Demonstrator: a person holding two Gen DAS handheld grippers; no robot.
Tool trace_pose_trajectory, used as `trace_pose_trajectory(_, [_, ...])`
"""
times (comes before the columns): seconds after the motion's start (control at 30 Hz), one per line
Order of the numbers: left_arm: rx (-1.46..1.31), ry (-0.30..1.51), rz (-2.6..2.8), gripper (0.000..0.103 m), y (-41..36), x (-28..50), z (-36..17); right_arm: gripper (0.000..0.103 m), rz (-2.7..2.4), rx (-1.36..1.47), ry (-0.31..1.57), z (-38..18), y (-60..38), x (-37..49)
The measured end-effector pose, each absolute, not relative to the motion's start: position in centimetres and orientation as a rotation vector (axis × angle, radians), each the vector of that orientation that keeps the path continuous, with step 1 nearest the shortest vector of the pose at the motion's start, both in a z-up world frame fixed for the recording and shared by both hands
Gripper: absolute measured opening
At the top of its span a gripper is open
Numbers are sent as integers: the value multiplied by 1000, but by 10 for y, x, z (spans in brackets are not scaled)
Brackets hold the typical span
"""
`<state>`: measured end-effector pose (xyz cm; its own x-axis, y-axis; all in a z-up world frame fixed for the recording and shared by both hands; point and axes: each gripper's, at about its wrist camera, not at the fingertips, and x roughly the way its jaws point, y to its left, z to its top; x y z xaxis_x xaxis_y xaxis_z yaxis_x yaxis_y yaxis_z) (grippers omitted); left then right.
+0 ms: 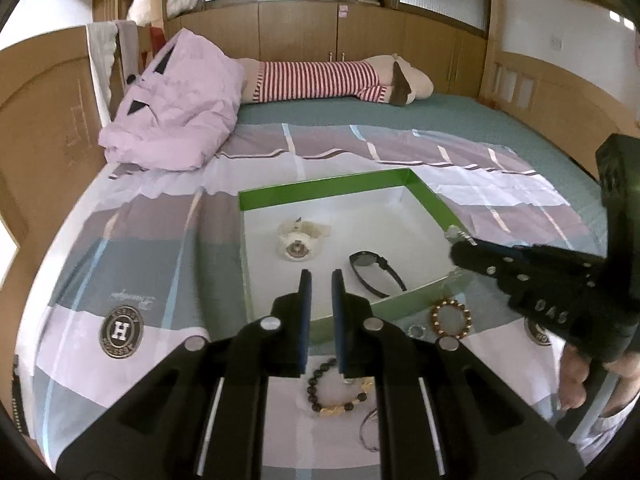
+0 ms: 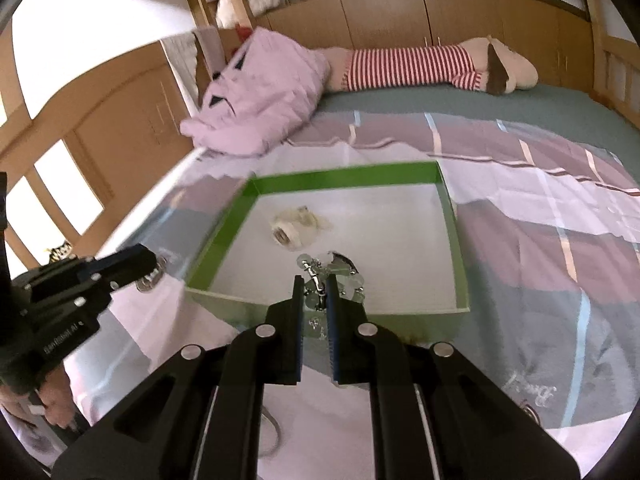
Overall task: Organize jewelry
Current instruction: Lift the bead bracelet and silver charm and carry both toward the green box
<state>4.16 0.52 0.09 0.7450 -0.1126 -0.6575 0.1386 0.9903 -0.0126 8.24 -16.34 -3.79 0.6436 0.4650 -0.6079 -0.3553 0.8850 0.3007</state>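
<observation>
A green-walled box (image 1: 320, 190) with a white floor lies on the bed and holds a white watch (image 1: 298, 240) and a black watch (image 1: 374, 270). My left gripper (image 1: 321, 280) hovers over the box's near edge, its fingers close together with nothing between them. My right gripper (image 2: 314, 284) is shut on a silver bracelet with clear stones (image 2: 332, 276) and holds it over the box (image 2: 460, 248); it also shows in the left wrist view (image 1: 456, 240). A gold bead bracelet (image 1: 450, 316), a dark and gold bead bracelet (image 1: 336, 390), a small ring (image 1: 416, 331) and a thin bangle (image 1: 368, 428) lie on the sheet nearer me.
A crumpled pink garment (image 1: 176, 104) and a long striped plush toy (image 1: 332, 78) lie at the bed's far end. Wooden cabinets run along the back wall. The wooden bed frame (image 1: 44, 120) rises on the left. A checked sheet (image 1: 120, 240) covers the near bed.
</observation>
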Motion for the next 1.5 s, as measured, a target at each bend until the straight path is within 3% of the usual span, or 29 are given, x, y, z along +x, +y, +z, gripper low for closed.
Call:
trace_pose_trajectory(0.1, [23,765,-136,10,11,48,-5,10,478,169,732,-36,-159,87])
trace_pose_trajectory(0.23, [56,929,-193,27,11,57,-42,10,484,157,752,-40,-153,90])
trace_pose_trajectory(0.37, [92,1048,-166,32,6,66,-79,10,477,126,849,-58,-155,94])
trace_pose_trajectory(0.43, [100,1111,-157,43,1,73,-95,10,464,131,884,-65,-158,95])
trace_pose_trajectory(0.53, [110,1170,-169,48,-5,77,-113,10,458,151,913,-71,-163,98])
trace_pose_trajectory(0.6, [135,1214,-146,48,-6,78,-126,10,466,164,939,-74,-165,100])
trace_pose_trajectory(0.63, [137,1229,-142,42,-6,78,-131,10,466,164,951,-76,-166,100])
trace_pose_trajectory(0.7, [125,1258,-132,20,-4,79,-139,11,451,149,977,-81,-166,103])
trace_pose_trajectory(0.77, [128,1248,-118,9,-3,80,-139,11,442,141,987,-84,-167,102])
trace_pose_trajectory(1.03, [96,1222,-128,9,4,77,-126,11,454,140,966,-78,-170,100])
trace_pose_trajectory(1.13, [113,1234,-121,9,2,80,-132,31,425,107,1061,-98,-165,106])
trace_pose_trajectory(1.33, [136,1226,-121,9,0,78,-135,35,339,1,1166,-139,-149,116])
trace_pose_trajectory(1.43, [151,1218,-117,9,-4,75,-135,25,326,-25,1165,-140,-145,117])
trace_pose_trajectory(1.5, [151,1216,-113,9,-7,76,-135,8,338,-30,1150,-136,-143,115])
